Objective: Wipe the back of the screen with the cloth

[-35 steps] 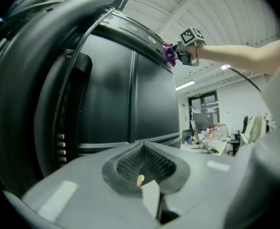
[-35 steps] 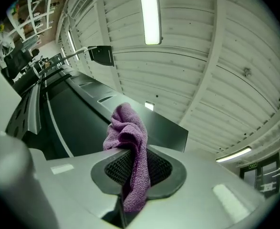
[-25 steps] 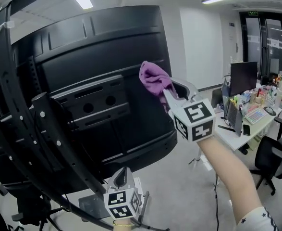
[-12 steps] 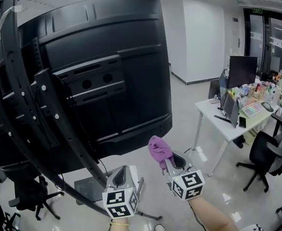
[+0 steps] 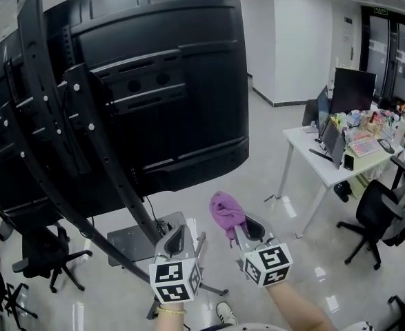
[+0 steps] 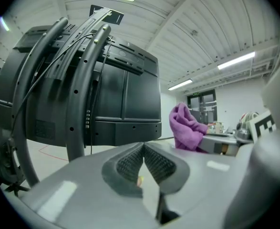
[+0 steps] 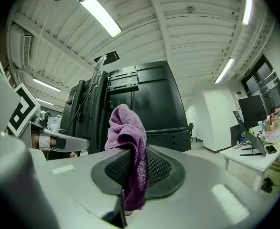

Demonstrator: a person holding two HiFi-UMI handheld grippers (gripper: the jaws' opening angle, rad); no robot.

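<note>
The big black screen's back [image 5: 174,81] fills the upper left of the head view, carried on a black curved stand [image 5: 85,157]. My right gripper [image 5: 238,227] hangs low, below the screen's bottom edge, shut on a purple cloth [image 5: 226,212] bunched above its jaws. That cloth [image 7: 128,137] fills the right gripper view's centre, with the screen [image 7: 149,104] behind it. My left gripper [image 5: 175,238] is beside it, jaws shut and empty [image 6: 143,161]. The left gripper view also shows the cloth [image 6: 185,128] and the screen [image 6: 106,104].
The stand's grey base plate [image 5: 130,243] lies on the glossy floor just ahead of both grippers. A white desk [image 5: 326,164] with monitors and clutter stands to the right, with black office chairs [image 5: 371,219] near it. Another chair [image 5: 47,254] sits at the lower left.
My right gripper has come off the screen's back and dropped down beside the left one, carrying the cloth. The view has pulled back from the screen.
</note>
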